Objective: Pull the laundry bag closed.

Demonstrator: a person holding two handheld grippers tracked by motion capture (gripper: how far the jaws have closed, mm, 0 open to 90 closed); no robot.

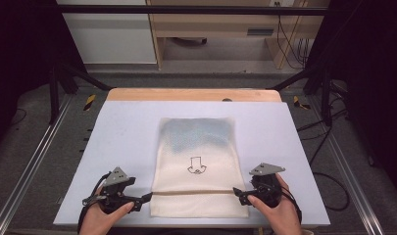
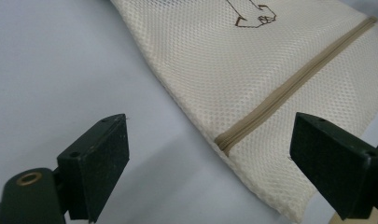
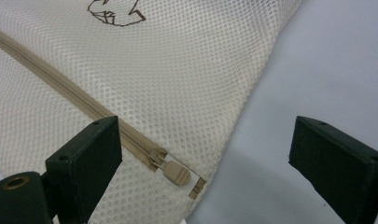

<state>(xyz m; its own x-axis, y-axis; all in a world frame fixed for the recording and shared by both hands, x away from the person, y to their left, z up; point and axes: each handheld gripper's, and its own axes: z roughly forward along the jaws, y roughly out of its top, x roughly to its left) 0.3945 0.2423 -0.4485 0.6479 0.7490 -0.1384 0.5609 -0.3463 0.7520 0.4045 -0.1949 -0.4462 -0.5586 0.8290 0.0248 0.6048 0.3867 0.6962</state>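
High view is showing me a pale blue mat [image 1: 127,142] lying over a wooden table [image 1: 193,94], grey floor and a light cabinet [image 1: 112,36] sitting beyond. I am holding the left gripper [image 1: 146,198] and right gripper [image 1: 237,194] with jaws apart, gripping nothing, just beside the cream mesh bag [image 1: 198,166] lying flat mid-mat, at either end of its tan zipper [image 1: 193,192].

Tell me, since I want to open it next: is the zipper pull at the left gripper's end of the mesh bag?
No, the zipper pull lies at the mesh bag's edge by the right gripper.
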